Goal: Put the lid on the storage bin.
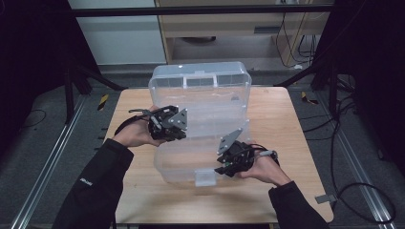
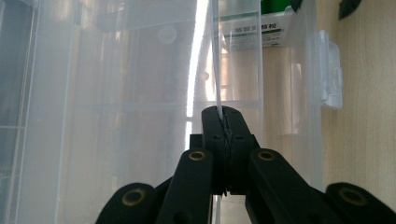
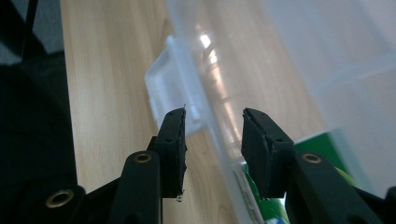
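Observation:
A large clear plastic box lies on the wooden table with its lid raised behind it. My left gripper is at the box's left side. In the left gripper view its jaws are shut on a thin clear wall of the box. My right gripper is at the box's front right. In the right gripper view it stands open, with the front wall passing between its fingers, beside the white latch. A green label shows through the plastic.
The latch hangs at the box's near edge. The table's front edge is close behind my forearms. Metal rails and cables lie on the floor on both sides. A cabinet stands beyond the table.

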{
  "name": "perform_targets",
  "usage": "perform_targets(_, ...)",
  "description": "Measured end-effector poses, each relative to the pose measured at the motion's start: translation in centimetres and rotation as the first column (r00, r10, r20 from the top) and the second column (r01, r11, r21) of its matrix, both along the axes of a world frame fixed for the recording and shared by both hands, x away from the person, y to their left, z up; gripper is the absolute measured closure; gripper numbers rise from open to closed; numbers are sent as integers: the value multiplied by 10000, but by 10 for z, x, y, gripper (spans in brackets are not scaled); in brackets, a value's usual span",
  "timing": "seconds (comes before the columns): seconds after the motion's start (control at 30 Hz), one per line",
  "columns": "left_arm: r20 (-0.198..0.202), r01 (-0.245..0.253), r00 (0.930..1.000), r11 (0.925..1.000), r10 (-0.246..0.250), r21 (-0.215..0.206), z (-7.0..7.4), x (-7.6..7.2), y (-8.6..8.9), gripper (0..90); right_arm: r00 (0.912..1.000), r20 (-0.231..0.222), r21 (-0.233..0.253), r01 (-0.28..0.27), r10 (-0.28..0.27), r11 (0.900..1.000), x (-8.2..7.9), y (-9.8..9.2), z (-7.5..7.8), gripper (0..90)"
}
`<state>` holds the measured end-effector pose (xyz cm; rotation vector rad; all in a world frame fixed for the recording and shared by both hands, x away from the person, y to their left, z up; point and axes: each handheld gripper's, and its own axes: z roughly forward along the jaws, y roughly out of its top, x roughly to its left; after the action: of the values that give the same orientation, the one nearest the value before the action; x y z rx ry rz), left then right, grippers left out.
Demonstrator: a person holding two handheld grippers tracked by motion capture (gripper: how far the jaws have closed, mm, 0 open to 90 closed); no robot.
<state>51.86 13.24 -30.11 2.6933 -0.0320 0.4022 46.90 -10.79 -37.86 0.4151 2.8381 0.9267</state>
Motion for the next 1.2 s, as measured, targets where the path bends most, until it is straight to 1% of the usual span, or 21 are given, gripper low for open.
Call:
perform_targets(0.07, -67, -43, 10000, 10000, 43, -31, 0, -1, 0, 894, 9991, 259, 417, 333, -344, 9986, 0, -8, 4, 603)
perform_targets(0.13, -22, 45, 10000, 10000, -45, 49, 0, 0, 0, 894, 9976, 323, 869, 587, -617, 9945, 0, -16, 7, 625)
perform_targets(0.23, -41, 2, 10000, 9999, -1, 101, 0, -1, -1, 894, 9931, 404, 1165, 1048, -1101, 9876, 2, -27, 9, 661)
perform_targets(0.3, -46, -18, 10000, 9999, 18, 115, 0, -1, -1, 893, 9888, 400, 1377, 1370, -1437, 9809, 3, -33, 11, 679)
perform_targets(0.33, -55, -40, 10000, 9999, 40, 141, 0, -1, -1, 893, 9859, 422, 1527, 1539, -1620, 9762, 3, -36, 11, 695)
perform_targets(0.4, -73, -80, 9999, 9999, 81, 108, 0, -1, -1, 892, 9816, 265, 1889, 1809, -1892, 9652, 4, -44, 12, 732)
perform_targets(0.53, -101, -99, 9999, 9999, 100, 78, -1, -1, -1, 892, 9727, 140, 2234, 2226, -2315, 9490, 2, -55, 14, 809)
perform_targets(0.6, -130, -99, 9999, 9999, 100, 67, -1, -1, -2, 892, 9678, 18, 2592, 2428, -2519, 9348, 1, -63, 19, 855)
perform_targets(0.67, -170, -91, 9998, 9999, 92, 64, -1, -1, -2, 892, 9659, -42, 2818, 2496, -2590, 9265, 0, -67, 23, 868)
perform_targets(0.73, -231, -99, 9997, 10000, 99, 3, -1, -1, -2, 892, 9623, -82, 3070, 2611, -2718, 9152, -1, -72, 29, 874)
perform_targets(0.8, -265, -89, 9996, 10000, 89, -12, -2, -1, -2, 891, 9578, -93, 3351, 2737, -2873, 9016, 0, -76, 35, 876)
perform_targets(0.83, -281, -80, 9996, 10000, 80, -14, -2, -1, -2, 891, 9540, -74, 3509, 2831, -2997, 8926, 1, -78, 38, 878)
perform_targets(0.87, -266, -43, 9996, 10000, 43, 28, -2, -1, -2, 891, 9496, -85, 3719, 2939, -3133, 8805, 2, -81, 43, 882)
perform_targets(0.93, -293, -37, 9996, 10000, 38, 34, -2, -2, -2, 890, 9432, -90, 3935, 3087, -3321, 8659, 4, -83, 47, 887)
perform_targets(0.97, -371, -126, 9992, 9999, 125, -39, -3, -3, -2, 890, 9371, -19, 4135, 3186, -3491, 8530, 6, -84, 51, 891)
perform_targets(1.03, -376, -95, 9993, 9999, 93, -47, -3, -2, -1, 889, 9265, -29, 4446, 3383, -3763, 8294, 10, -87, 56, 895)
perform_targets(1.07, -394, -74, 9992, 10000, 71, -61, -4, -2, -1, 889, 9204, -17, 4516, 3497, -3911, 8209, 12, -88, 58, 895)
perform_targets(1.1, -431, -99, 9990, 9999, 95, -88, -4, -3, -1, 889, 9118, 19, 4643, 3630, -4107, 8079, 16, -90, 60, 897)
perform_targets(1.13, -441, -57, 9990, 9999, 52, -98, -4, -2, -1, 889, 9062, 44, 4737, 3704, -4227, 7990, 18, -91, 61, 897)
perform_targets(1.17, -463, -53, 9989, 9999, 48, -120, -5, -3, -1, 890, 8960, 30, 4908, 3855, -4440, 7814, 23, -94, 62, 897)
perform_targets(1.2, -496, -73, 9987, 9999, 65, -154, -5, -3, -1, 890, 8873, 20, 4984, 3990, -4612, 7697, 26, -95, 63, 898)
